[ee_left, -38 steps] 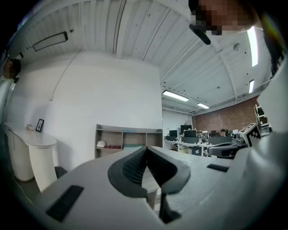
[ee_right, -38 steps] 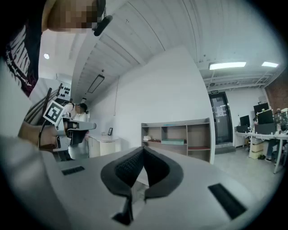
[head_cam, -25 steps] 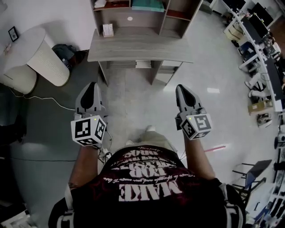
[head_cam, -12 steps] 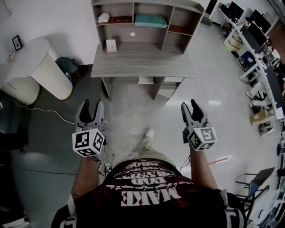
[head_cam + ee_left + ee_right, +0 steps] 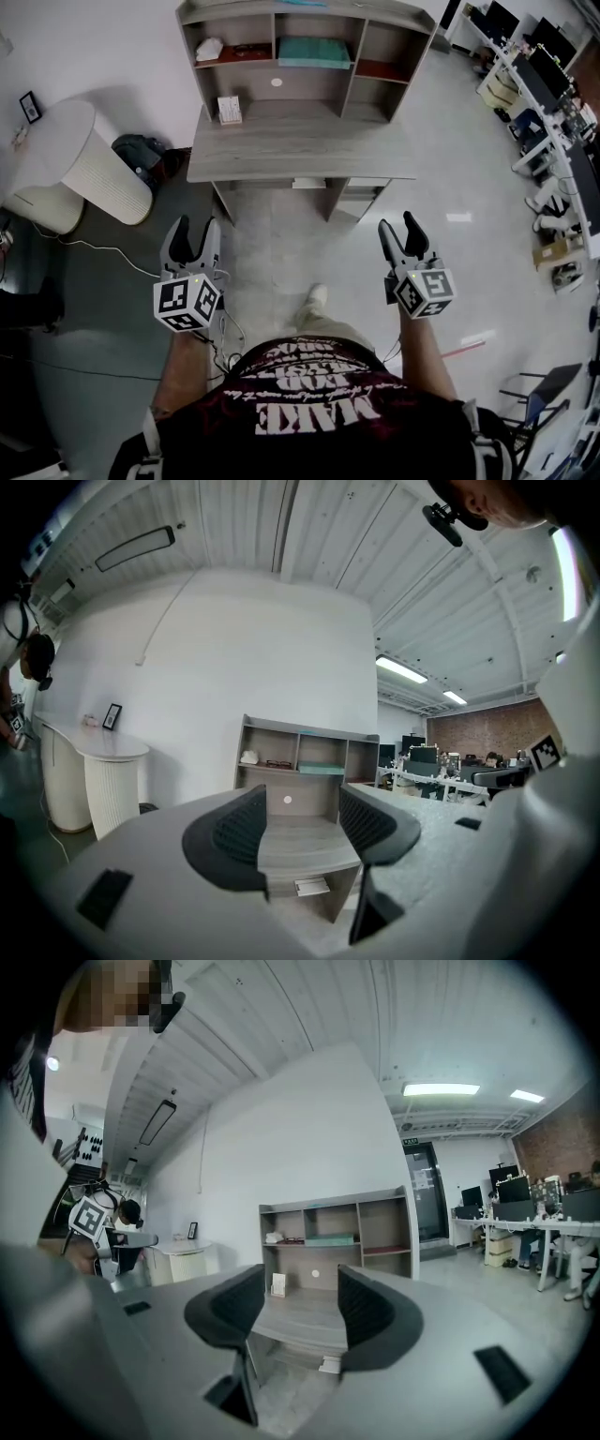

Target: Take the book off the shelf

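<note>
Approach phase; nothing taken hold of yet.

- Left gripper (image 5: pixel 195 231): jaws have just been opening and now stand wide apart. Its own view shows only the far-off desk (image 5: pixel 300 141) through the gap.
- Right gripper (image 5: pixel 398 228): the same. Jaws have just been opening, wide apart, empty.
- Both are held out in front of me, about level, well short of the desk edge.

Book (image 5: pixel 314 52): teal, lying flat in the middle bay of the shelf (image 5: pixel 361 58) that stands on the back of the desk. It fills most of that bay's width, with its long front edge facing me. The bay on its left holds a small white object, and a white card (image 5: pixel 229 110) stands on the desk below.

Handling, my estimate:
- It looks thin and stiff, light enough for one gripper.
- The cover is probably smooth, so a shallow pinch could slip.
- There is little room at its ends, so the front edge is the place to grip.
- I would roll a gripper so one pad goes over the cover and one under, lifting or sliding the edge forward first to get the lower pad beneath.
- I would grip near the middle of that edge so the book does not droop or swing against the bay walls as it comes out.
</note>
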Action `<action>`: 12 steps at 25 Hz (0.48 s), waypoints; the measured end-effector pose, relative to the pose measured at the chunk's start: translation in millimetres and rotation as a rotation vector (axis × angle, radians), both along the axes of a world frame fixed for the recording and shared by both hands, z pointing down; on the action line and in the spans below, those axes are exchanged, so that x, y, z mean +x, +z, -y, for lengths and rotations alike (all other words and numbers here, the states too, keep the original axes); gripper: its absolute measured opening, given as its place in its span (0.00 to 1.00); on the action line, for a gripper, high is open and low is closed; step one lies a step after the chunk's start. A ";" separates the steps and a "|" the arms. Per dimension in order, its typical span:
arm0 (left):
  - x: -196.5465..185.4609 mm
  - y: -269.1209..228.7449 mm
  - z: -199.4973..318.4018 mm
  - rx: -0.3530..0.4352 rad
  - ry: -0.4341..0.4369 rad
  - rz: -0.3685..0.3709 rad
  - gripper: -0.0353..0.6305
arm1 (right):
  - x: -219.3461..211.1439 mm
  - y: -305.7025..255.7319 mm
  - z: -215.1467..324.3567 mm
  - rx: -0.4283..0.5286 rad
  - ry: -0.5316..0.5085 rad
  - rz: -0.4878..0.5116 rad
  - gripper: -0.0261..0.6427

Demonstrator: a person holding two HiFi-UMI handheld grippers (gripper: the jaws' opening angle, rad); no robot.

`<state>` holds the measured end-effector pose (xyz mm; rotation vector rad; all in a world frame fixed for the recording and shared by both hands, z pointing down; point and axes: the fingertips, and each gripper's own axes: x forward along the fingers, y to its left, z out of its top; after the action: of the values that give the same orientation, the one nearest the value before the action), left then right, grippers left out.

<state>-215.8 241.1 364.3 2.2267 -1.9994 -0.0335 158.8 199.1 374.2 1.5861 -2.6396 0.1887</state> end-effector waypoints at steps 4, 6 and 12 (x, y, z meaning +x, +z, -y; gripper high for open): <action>10.9 6.9 42.6 -0.024 0.010 0.007 0.40 | 8.2 7.1 39.4 -0.021 0.003 0.005 0.40; 18.2 7.4 64.5 -0.025 0.015 0.007 0.40 | 12.3 12.1 58.0 -0.033 -0.002 0.004 0.40; 33.5 7.9 121.7 -0.037 0.027 -0.012 0.40 | 26.6 18.0 111.4 -0.042 -0.010 0.024 0.41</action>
<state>-182.2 119.5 372.2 2.2254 -1.9469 -0.0065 185.4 87.7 392.2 1.5681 -2.6425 0.2625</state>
